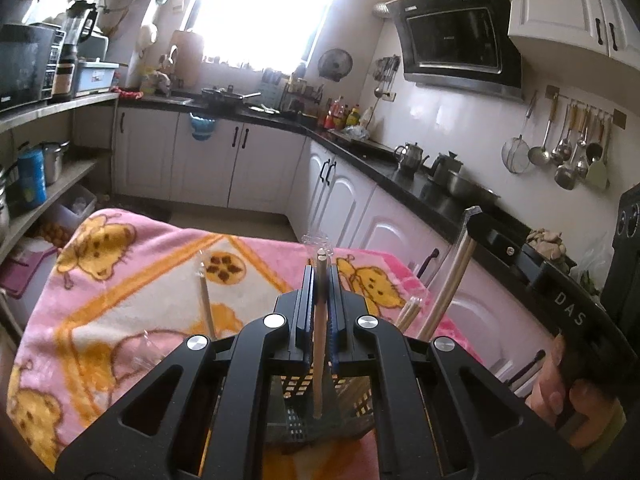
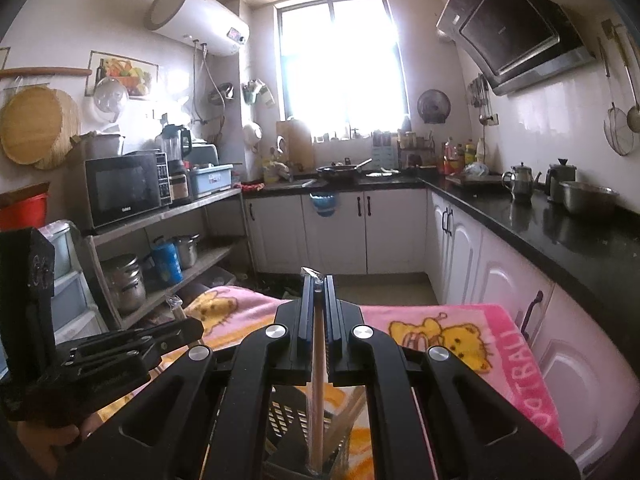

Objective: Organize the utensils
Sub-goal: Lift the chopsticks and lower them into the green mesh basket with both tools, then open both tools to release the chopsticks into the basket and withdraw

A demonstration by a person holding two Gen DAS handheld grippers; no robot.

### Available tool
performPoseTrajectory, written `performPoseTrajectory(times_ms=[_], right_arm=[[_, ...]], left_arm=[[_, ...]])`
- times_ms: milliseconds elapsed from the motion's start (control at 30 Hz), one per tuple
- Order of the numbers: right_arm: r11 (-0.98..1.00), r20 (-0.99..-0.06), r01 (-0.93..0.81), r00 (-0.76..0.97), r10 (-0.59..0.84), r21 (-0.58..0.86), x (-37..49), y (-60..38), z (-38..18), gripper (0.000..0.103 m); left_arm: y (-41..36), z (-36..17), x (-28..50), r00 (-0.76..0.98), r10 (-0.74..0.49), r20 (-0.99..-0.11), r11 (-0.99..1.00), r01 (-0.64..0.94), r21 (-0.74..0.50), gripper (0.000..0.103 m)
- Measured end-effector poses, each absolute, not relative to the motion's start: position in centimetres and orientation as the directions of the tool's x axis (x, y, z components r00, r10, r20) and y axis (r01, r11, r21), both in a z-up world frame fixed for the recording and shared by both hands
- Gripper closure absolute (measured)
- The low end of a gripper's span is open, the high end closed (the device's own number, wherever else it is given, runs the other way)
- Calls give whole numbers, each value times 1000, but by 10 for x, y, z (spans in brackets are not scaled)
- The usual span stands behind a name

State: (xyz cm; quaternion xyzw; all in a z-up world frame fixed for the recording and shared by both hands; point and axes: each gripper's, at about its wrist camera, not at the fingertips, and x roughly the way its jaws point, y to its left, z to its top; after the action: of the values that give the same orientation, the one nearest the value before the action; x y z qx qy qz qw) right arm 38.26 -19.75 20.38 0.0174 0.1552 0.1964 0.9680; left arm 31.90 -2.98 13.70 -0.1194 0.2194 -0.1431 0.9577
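My left gripper (image 1: 321, 276) is shut on a pale wooden chopstick in a clear wrapper (image 1: 319, 344); its lower end reaches into a black perforated utensil holder (image 1: 298, 420) below the fingers. My right gripper (image 2: 318, 286) is shut on another wrapped chopstick (image 2: 318, 380), held upright over the same black holder (image 2: 288, 412). In the left wrist view the right gripper (image 1: 472, 216) shows at the right holding its chopstick (image 1: 448, 284). Several more chopsticks (image 1: 410, 312) stand in the holder. One wrapped chopstick (image 1: 206, 304) stands at the left.
The holder sits on a pink cartoon-bear blanket (image 1: 120, 280) over a table. White cabinets and a black counter (image 2: 560, 232) with kettles run along the right. Shelves with a microwave (image 2: 124, 192) and pots stand at the left.
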Motion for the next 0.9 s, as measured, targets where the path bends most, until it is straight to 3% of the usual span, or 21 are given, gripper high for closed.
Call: performPoseTrajectory(times_ms=[900], right_arm=[[931,-405,-317,838,365,184,403,-212,132,98]], left_arm=[[-24,84,325,826,-328,-459,929,194,-314,100]])
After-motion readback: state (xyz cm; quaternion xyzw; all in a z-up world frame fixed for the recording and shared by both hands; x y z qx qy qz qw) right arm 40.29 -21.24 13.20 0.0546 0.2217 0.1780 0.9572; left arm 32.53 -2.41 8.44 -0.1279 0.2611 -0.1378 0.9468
